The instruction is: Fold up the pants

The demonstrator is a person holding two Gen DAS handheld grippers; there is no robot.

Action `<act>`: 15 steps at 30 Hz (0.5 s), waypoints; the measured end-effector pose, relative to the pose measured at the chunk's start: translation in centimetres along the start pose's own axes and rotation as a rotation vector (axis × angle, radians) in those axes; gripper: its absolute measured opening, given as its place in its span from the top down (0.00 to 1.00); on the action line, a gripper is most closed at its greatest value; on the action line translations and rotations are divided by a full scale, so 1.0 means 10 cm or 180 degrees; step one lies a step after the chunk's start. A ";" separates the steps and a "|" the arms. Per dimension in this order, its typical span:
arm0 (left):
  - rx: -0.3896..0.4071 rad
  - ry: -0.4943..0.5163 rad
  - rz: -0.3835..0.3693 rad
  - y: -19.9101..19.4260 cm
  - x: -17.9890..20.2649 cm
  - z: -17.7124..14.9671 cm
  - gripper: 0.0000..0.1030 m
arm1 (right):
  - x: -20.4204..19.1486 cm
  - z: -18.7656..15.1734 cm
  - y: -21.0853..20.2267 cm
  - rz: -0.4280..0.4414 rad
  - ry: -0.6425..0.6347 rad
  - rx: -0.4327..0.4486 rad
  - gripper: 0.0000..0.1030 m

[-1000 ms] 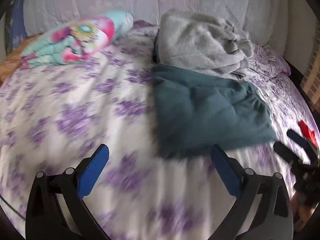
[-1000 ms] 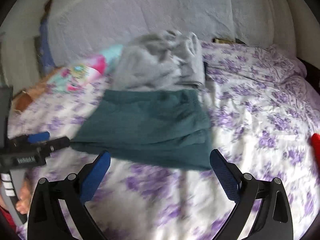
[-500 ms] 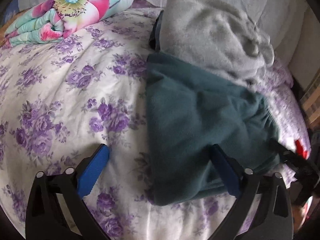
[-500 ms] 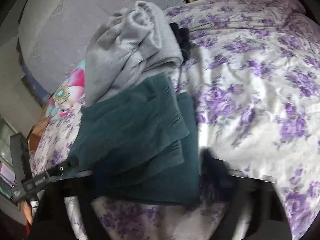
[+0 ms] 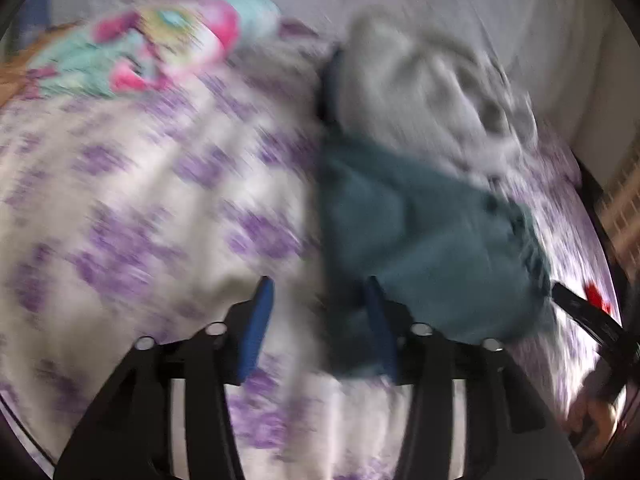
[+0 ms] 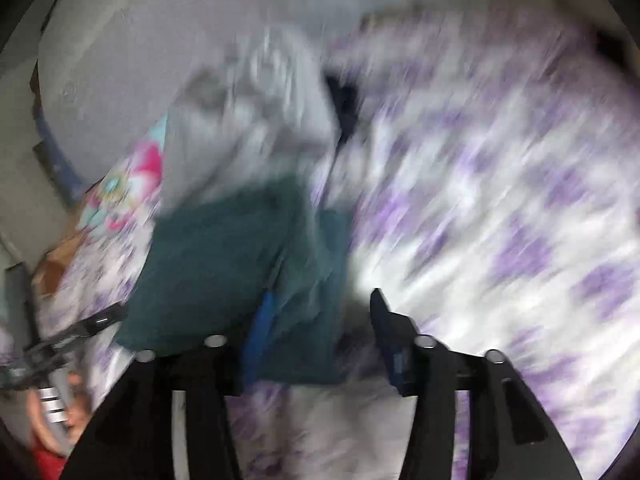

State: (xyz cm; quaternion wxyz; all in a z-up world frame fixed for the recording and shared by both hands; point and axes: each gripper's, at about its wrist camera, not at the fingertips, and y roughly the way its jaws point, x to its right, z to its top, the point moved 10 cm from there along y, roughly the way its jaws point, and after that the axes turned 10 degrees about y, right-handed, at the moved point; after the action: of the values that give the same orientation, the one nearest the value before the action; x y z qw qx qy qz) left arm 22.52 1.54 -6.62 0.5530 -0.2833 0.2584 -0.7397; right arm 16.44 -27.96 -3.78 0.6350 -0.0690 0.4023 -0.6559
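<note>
Folded teal pants (image 5: 424,248) lie on a bed covered by a purple-flowered sheet (image 5: 132,208), their far edge touching a heap of grey clothing (image 5: 420,92), in a pair of motion-blurred views. The left gripper (image 5: 318,320) sits low at the pants' near left corner, its jaws partly spread; the right-hand blue pad overlaps the teal cloth and the other stands over bare sheet, though the blur hides whether any fabric is caught between them. In the right wrist view the right gripper (image 6: 320,328) straddles the pants' (image 6: 224,264) near right edge, jaws likewise partly apart, teal cloth lying between the pads; a firm pinch cannot be told. Wide open sheet (image 6: 500,220) stretches to the right of the pants, and more lies to their left, running to a bright flowered pillow (image 5: 160,44) at the far left. A pale quilted backrest (image 5: 460,4) bounds the far edge of the bed.
</note>
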 end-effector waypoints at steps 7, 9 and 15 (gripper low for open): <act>-0.0151 0.0217 -0.0174 0.41 0.33 0.63 0.19 | -0.84 0.29 0.42 0.0165 -0.0828 -0.0058 0.47; -0.0578 0.0390 -0.0002 0.87 0.36 0.48 0.16 | -0.83 0.11 0.84 0.0086 -0.0817 -0.0477 0.47; -0.0416 0.0294 -0.0042 0.90 0.28 0.44 0.10 | -0.74 0.08 0.87 0.0131 -0.0772 -0.0408 0.43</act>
State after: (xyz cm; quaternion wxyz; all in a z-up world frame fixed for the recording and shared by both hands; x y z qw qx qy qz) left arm 31.02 -3.77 -9.35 0.5159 -0.2860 0.3295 -0.7372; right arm 25.10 -20.65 -5.51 0.6865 -0.1799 0.3650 -0.6026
